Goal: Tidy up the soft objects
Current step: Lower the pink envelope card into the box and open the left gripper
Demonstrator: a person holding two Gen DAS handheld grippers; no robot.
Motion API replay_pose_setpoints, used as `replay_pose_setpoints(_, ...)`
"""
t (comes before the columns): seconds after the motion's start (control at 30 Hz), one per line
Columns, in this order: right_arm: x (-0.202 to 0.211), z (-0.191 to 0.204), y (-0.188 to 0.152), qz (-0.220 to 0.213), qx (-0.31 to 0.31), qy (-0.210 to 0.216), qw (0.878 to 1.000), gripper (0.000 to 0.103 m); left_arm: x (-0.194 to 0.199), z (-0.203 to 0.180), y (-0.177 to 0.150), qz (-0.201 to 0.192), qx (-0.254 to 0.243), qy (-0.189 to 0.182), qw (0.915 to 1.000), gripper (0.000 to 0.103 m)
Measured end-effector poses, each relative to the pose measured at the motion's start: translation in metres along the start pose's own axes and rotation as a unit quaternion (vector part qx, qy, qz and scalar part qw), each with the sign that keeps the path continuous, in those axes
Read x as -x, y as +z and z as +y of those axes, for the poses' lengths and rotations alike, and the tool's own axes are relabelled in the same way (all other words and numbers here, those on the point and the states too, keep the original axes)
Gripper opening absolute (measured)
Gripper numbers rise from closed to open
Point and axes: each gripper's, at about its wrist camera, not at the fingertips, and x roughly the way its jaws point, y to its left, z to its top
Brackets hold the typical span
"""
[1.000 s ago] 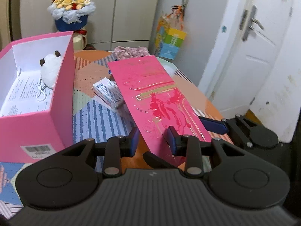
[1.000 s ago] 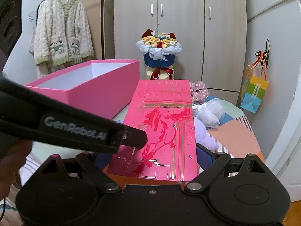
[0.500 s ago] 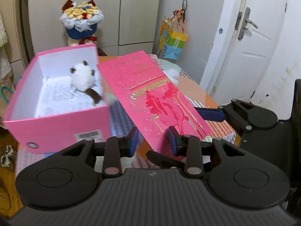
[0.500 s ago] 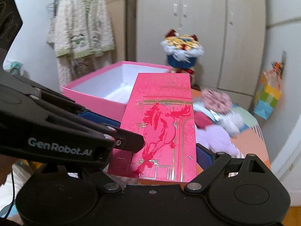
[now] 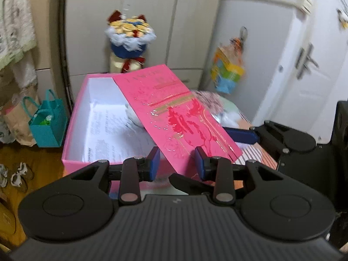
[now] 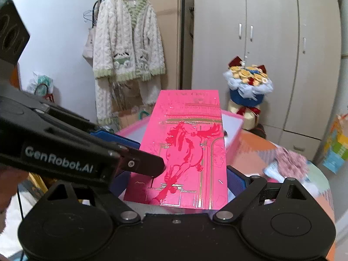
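A pink box lid with a red horse print is held by its two long sides across the near end, tilted over the open pink box. My right gripper is shut on the lid. My left gripper sits at the lid's near corner with a gap between its blue pads; its grip is unclear. A white plush lies in the box, mostly hidden under the lid. A pink soft item and a white one lie on the table.
A flower bouquet stands behind the box by the wardrobe. A teal bag sits on the floor at left. A cardigan hangs at left. A colourful bag hangs near the door.
Both grippers have swung the lid left and over the open box. The plush, plainly visible before, is now mostly covered by the lid.
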Motion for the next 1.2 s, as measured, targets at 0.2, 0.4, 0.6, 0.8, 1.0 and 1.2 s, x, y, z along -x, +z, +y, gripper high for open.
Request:
replay_pose_setpoints(0.2,-0.042,-0.010,0.032,-0.003,-0.016,0.016,1.000,0.094,-0.029,0.036,0.036,-0.002,0.010,0.009,0.9999,0.033)
replay_pose_setpoints(0.4,-0.103,-0.044,0.048,0.033,-0.080,0.069,0.994,0.094,-0.079,0.080,0.063,0.038,0.053,0.002,0.9979,0.033)
replay_pose_setpoints(0.6,-0.152,-0.075,0.052,0.072,-0.114,0.131,0.982,0.094,-0.110,0.103,0.070,0.063,0.074,-0.006,0.9953,0.032)
replay_pose_setpoints(0.8,-0.172,-0.060,0.053,0.115,-0.072,0.107,0.985,0.094,-0.129,0.112,0.060,0.089,0.071,-0.002,0.9935,0.031)
replay_pose_setpoints(1.0,-0.185,-0.047,0.052,0.156,-0.031,0.080,0.984,0.094,-0.140,0.117,0.052,0.105,0.071,0.018,0.9918,0.035)
replay_pose_setpoints(1.2,-0.182,-0.030,0.052,0.160,0.027,0.058,0.985,0.095,-0.131,0.106,0.045,0.083,0.005,0.079,0.9934,0.052)
